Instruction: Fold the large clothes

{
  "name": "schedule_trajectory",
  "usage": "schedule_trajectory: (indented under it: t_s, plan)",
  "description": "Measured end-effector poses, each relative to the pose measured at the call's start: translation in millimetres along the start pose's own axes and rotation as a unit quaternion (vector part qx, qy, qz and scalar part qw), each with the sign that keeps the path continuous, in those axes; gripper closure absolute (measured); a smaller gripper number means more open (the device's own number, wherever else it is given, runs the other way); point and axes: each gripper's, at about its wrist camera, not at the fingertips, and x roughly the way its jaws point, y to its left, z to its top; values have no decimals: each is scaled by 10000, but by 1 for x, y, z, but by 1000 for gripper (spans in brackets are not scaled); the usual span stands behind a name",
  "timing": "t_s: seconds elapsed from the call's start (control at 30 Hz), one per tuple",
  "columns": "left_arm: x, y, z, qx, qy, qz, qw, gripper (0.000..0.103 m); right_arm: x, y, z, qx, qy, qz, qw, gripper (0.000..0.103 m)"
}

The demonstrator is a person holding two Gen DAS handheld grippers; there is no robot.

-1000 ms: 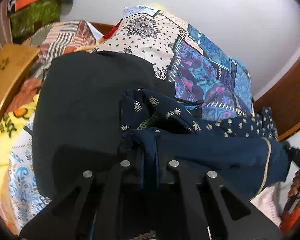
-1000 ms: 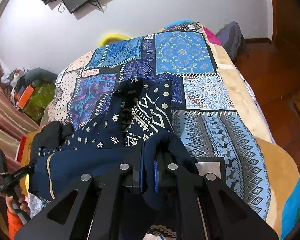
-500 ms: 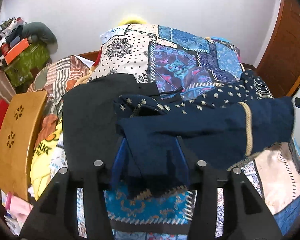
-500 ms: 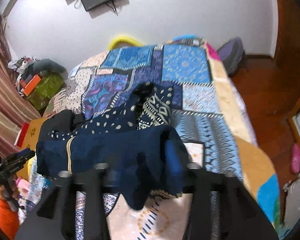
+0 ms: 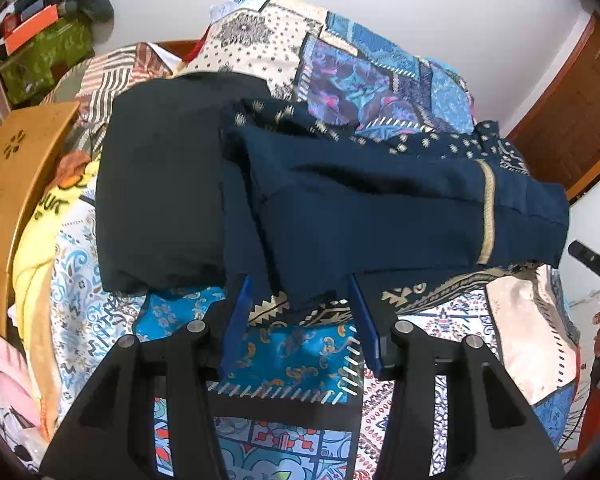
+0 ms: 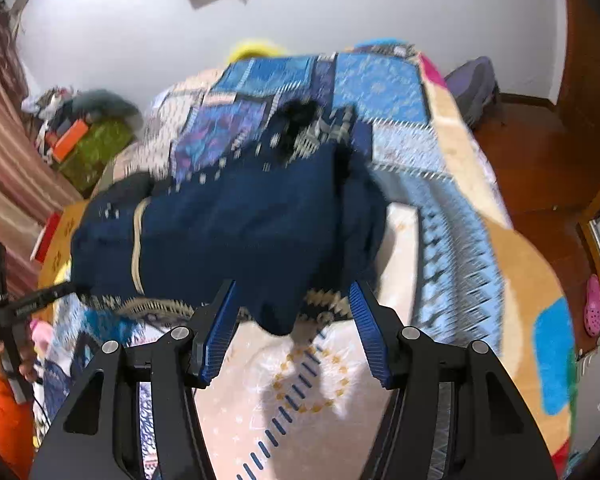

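A navy garment with a gold trim stripe [image 5: 380, 216] lies folded across the patterned bedspread [image 5: 292, 352]; its dotted part [image 5: 440, 144] sits behind. My left gripper [image 5: 298, 320] is open and empty, just in front of the garment's near edge. In the right wrist view the same navy garment [image 6: 236, 232] lies on the bedspread [image 6: 452, 264]. My right gripper [image 6: 292, 328] is open and empty, with the garment's hem hanging between its blue pads [image 6: 366, 332]. That view is blurred.
A folded black garment [image 5: 160, 184] lies left of the navy one. A wooden board [image 5: 8, 184] and piled clothes [image 5: 64, 208] crowd the left side. A wooden door [image 5: 572, 108] stands right. The other gripper's handle [image 6: 4, 312] shows at left.
Both grippers have opened and let go of the navy garment, which now rests on the bed. Both have drawn back from it.
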Motion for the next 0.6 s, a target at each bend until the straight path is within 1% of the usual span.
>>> schedule_trajectory:
  t_s: [0.2, 0.23, 0.27, 0.33, 0.37, 0.4, 0.43, 0.47, 0.53, 0.6]
  plan:
    - [19, -1, 4, -101, 67, -307, 9995, 55, 32, 4, 4, 102, 234, 185, 9995, 50]
    - [22, -2, 5, -113, 63, -354, 9993, 55, 37, 4, 5, 149, 247, 200, 9994, 58]
    - [24, -3, 7, -123, 52, -365, 9992, 55, 42, 3, 9, 174, 300, 249, 9991, 69]
    - [29, -4, 13, -134, 37, -330, 9994, 55, 45, 4, 10, 135, 382, 294, 9987, 74]
    - [30, -5, 15, -128, 28, -321, 9994, 57, 45, 5, 14, 85, 378, 362, 9986, 85]
    - [31, -6, 18, -123, -15, -334, 9994, 62, 44, 5, 15, 41, 376, 442, 9983, 91]
    - [31, -7, 22, -97, -33, -364, 9993, 79, 42, 6, 18, -10, 428, 587, 9974, 92]
    - [31, -8, 27, -50, -34, -422, 9991, 90, 39, 8, 22, -66, 438, 675, 9967, 94]
    - [27, -11, 36, -22, -154, -583, 9982, 94, 32, 12, 30, -176, 327, 800, 9961, 95]
    - [21, -14, 49, 12, -300, -726, 9969, 94, 25, 17, 43, -228, 203, 904, 9954, 95]
